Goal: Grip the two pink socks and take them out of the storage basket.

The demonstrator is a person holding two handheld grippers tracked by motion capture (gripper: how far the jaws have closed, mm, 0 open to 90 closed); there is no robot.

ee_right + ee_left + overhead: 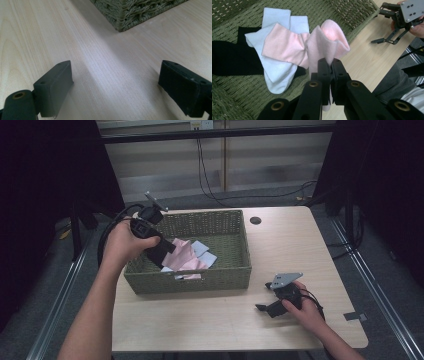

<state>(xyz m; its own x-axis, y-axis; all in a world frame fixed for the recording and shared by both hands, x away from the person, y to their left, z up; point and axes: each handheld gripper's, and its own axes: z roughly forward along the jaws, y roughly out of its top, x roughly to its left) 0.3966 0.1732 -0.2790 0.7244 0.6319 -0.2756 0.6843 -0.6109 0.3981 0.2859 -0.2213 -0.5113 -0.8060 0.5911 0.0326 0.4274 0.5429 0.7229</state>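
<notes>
Table (225, 320), pale wood, carrying the basket (190, 280), a green woven tray that serves here as the landmark for all places. Inside the basket lie four socks: a black sock (229, 58) along its floor, a pale blue pair (274, 72) across it, a flat pink sock (283, 46) on top of the blue, and a second pink sock (325, 42) bunched up at the basket's near wall. The left gripper (329, 65) reaches into the basket from its left end; its jaws are closed on the lower fold of the bunched pink sock, with the cloth rising above the tips and a strip hanging below them. The right gripper (272, 300) rests on the table to the right of the basket, well apart from it, jaws spread wide with nothing between them; in its own view the right gripper (115, 87) faces the basket's corner (125, 17) across bare wood. Step in hand, as judged: lifting the pinched pink sock out of the basket. To do it well, keep the pinch firm, since the hold is on a fold and not the whole thickness; raise straight up until the hanging end clears the basket's rim, so the weave does not snag it; watch that the flat pink sock just beside it is not dragged along.
</notes>
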